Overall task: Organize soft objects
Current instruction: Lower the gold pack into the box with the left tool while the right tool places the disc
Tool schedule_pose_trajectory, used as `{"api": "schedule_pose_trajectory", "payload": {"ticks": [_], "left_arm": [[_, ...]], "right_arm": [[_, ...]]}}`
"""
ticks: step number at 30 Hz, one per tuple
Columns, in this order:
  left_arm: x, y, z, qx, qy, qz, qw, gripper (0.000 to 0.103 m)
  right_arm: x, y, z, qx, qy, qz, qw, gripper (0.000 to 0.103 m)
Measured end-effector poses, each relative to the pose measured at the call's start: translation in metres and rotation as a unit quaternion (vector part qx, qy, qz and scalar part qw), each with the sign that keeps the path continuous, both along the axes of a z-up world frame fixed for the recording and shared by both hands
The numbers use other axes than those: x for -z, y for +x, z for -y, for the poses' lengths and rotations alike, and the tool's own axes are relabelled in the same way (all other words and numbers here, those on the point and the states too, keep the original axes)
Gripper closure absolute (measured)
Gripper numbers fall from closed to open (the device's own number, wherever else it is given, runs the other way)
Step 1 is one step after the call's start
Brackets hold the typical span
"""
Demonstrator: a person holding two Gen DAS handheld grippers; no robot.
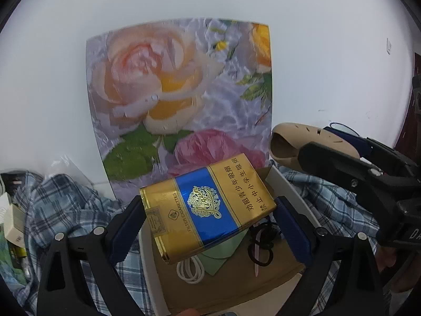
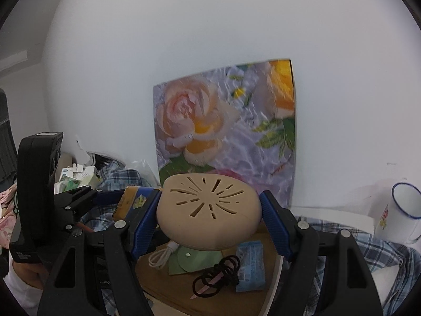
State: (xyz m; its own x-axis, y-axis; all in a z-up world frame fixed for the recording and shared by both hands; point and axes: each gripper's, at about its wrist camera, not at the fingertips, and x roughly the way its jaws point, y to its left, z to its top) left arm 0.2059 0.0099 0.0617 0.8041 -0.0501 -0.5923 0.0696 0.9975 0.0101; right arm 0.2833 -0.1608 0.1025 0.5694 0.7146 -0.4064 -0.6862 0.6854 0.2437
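Note:
My left gripper is shut on a gold and blue cigarette pack, held tilted above an open cardboard box. My right gripper is shut on a beige slotted slipper, held over the same box; the slipper also shows in the left wrist view. In the box lie a white cable, a green envelope, black hair ties with a pink stick and a blue packet.
A blue plaid shirt lies rumpled around the box. A floral board leans on the white wall behind. A white enamel mug stands at the right. Small boxes and clutter sit at the left.

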Motion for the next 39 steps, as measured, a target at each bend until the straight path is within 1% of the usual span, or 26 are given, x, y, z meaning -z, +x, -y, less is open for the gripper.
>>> {"api": "schedule_pose_trajectory", "payload": {"ticks": [7,11,15,18,21,28,29,30,31,32,34,35,36,39], "left_arm": [[0.024,0.012,-0.004,-0.001,-0.013,-0.03,0.9995,0.006],[0.037,0.019,-0.003,-0.003,-0.01,-0.047,0.9988,0.006],[0.048,0.025,-0.002,-0.001,-0.009,-0.063,0.998,0.006],[0.054,0.027,-0.002,-0.001,-0.009,-0.074,0.9972,0.006],[0.06,0.03,-0.003,0.0,-0.011,-0.084,0.9964,0.006],[0.068,0.035,-0.005,0.003,-0.017,-0.095,0.9953,0.006],[0.069,0.035,-0.005,0.003,-0.018,-0.094,0.9954,0.006],[0.068,0.034,-0.006,0.004,-0.021,-0.089,0.9958,0.004],[0.067,0.033,-0.007,0.003,-0.025,-0.084,0.9961,0.0],[0.066,0.032,-0.008,0.001,-0.026,-0.081,0.9964,0.0],[0.064,0.03,-0.011,-0.008,-0.019,-0.07,0.9974,0.0],[0.064,0.03,-0.012,-0.011,-0.015,-0.068,0.9975,0.0],[0.064,0.03,-0.012,-0.013,-0.011,-0.068,0.9975,0.0],[0.064,0.03,-0.01,-0.013,-0.003,-0.072,0.9973,0.0]], "right_arm": [[0.034,0.014,-0.009,-0.007,-0.018,-0.037,0.999,0.03],[0.051,0.02,-0.014,-0.012,-0.029,-0.055,0.998,0.03],[0.066,0.027,-0.018,-0.007,-0.046,-0.082,0.996,0.03],[0.074,0.031,-0.02,-0.006,-0.059,-0.093,0.994,0.029],[0.08,0.033,-0.02,-0.006,-0.061,-0.102,0.993,0.029],[0.089,0.036,-0.022,-0.004,-0.067,-0.109,0.992,0.028],[0.09,0.037,-0.021,-0.003,-0.067,-0.111,0.992,0.027],[0.091,0.038,-0.02,0.0,-0.065,-0.115,0.991,0.024],[0.091,0.039,-0.019,0.004,-0.061,-0.123,0.991,0.022],[0.092,0.041,-0.016,0.012,-0.055,-0.133,0.99,0.022],[0.091,0.045,-0.01,0.026,-0.047,-0.145,0.988,0.016],[0.09,0.046,-0.007,0.034,-0.046,-0.142,0.988,0.009],[0.089,0.046,-0.004,0.041,-0.047,-0.137,0.989,0.004],[0.086,0.047,0.001,0.043,-0.04,-0.136,0.989,0.003]]}}
